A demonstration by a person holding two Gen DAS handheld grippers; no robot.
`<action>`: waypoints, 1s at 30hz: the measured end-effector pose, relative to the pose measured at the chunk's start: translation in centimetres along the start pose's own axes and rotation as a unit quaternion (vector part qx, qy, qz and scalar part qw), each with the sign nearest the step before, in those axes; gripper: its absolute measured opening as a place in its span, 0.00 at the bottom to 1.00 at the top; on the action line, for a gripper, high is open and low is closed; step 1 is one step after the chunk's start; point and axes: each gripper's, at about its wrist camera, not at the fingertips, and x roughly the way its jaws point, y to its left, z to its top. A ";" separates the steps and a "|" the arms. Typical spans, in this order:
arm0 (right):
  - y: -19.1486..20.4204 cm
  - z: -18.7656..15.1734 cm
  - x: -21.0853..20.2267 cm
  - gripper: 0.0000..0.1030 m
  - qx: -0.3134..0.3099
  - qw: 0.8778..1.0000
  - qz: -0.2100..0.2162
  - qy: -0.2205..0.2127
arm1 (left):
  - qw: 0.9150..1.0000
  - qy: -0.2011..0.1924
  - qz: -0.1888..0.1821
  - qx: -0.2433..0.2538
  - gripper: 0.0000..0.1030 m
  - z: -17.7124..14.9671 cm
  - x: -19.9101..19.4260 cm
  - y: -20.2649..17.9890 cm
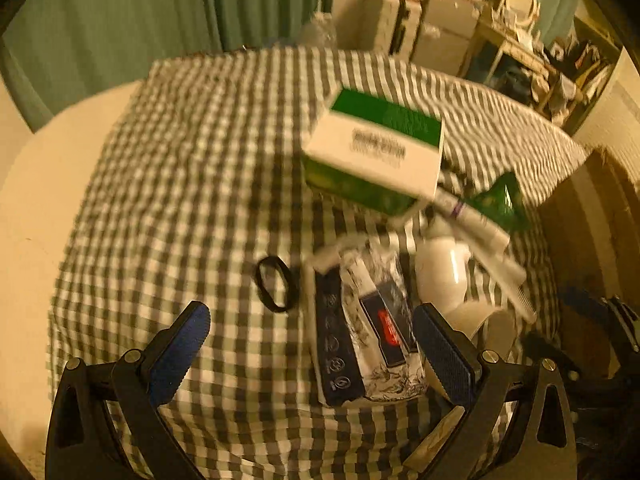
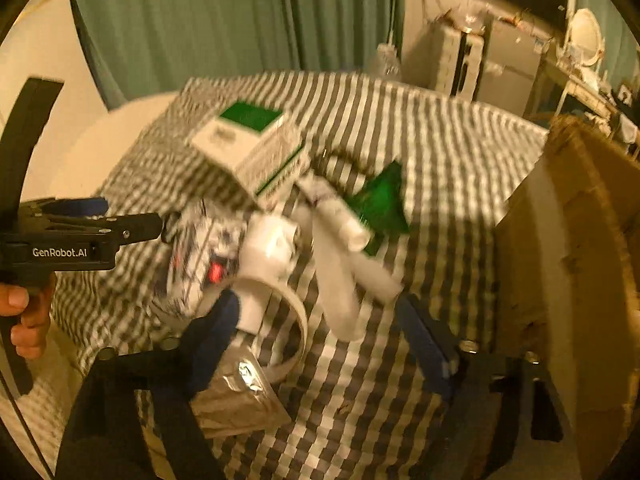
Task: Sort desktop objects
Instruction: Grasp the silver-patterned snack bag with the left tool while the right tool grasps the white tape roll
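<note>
A heap of objects lies on the checked cloth (image 1: 200, 200). My left gripper (image 1: 312, 344) hangs open over it. Between its blue pads lie a patterned pouch (image 1: 380, 320) and a dark strip with round icons (image 1: 334, 344), close to the right pad. A black hair tie (image 1: 274, 284) sits just ahead. Behind are a green and white box (image 1: 376, 152), white tubes (image 1: 476, 224), a white mug (image 1: 440, 272) and a green packet (image 1: 500, 200). My right gripper (image 2: 320, 340) is open over the cloth, with a white tube (image 2: 340, 296) ahead and a silver foil packet (image 2: 240, 396) by its left finger.
A cardboard box (image 2: 580, 240) stands at the table's right edge. A hand (image 2: 24, 312) holds the left gripper (image 2: 164, 226) at the left of the right wrist view. Green curtains (image 2: 220, 20) and cluttered furniture (image 2: 500, 52) stand behind the table.
</note>
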 end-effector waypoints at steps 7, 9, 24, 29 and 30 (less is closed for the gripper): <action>0.5 -1.6 4.1 0.50 -0.014 0.996 0.011 0.084 | 0.996 0.082 -0.007 0.028 1.00 -1.1 4.6 -1.9; 0.6 -1.8 4.7 0.28 -0.018 0.995 0.010 0.093 | 0.994 0.108 -0.004 0.035 0.98 -1.6 5.9 -2.4; 1.0 -1.2 2.5 0.04 -0.017 0.998 -0.001 0.055 | 0.997 0.064 -0.039 0.011 0.25 -2.3 1.9 -2.0; 0.6 -0.4 -0.3 0.04 -0.005 1.000 -0.005 0.014 | 0.999 0.014 -0.038 -0.008 0.24 -2.3 -1.4 -1.3; 0.5 -0.3 -1.0 0.04 -0.002 1.000 -0.007 0.004 | 0.999 0.001 -0.035 -0.011 0.24 -2.3 -2.4 -1.2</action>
